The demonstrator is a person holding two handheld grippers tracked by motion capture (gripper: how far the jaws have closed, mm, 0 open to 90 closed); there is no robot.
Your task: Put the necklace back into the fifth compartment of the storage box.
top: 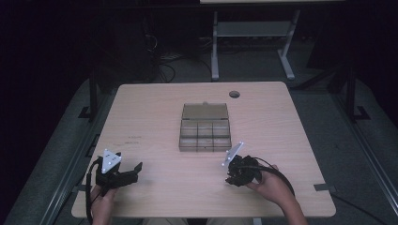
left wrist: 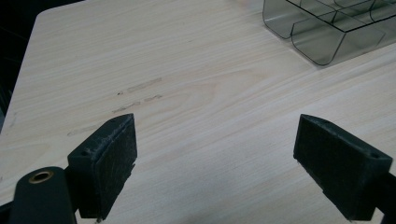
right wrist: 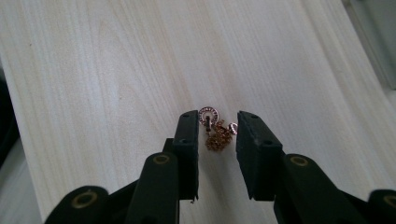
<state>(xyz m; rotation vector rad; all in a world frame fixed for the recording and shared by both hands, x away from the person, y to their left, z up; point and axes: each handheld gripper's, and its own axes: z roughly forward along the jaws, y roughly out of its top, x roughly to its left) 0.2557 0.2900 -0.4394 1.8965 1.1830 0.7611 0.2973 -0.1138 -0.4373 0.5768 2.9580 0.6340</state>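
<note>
Wooden table (right wrist: 93, 70), gold chain (right wrist: 216, 135) lying between right tongs (right wrist: 215, 140), untouched

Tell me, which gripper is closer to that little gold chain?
Right. The right gripper has its jaws on either side of the gold chain on the table; the left gripper rests open far across it.

Open tabletop (top: 155, 117) surrounds both grippers; the compartment box (top: 205, 128) at centre is the sole obstacle.

Dim room, grey floor (top: 56, 140), pale wooden table (top: 150, 122), metal-legged bench (top: 253, 28) behind.
</note>
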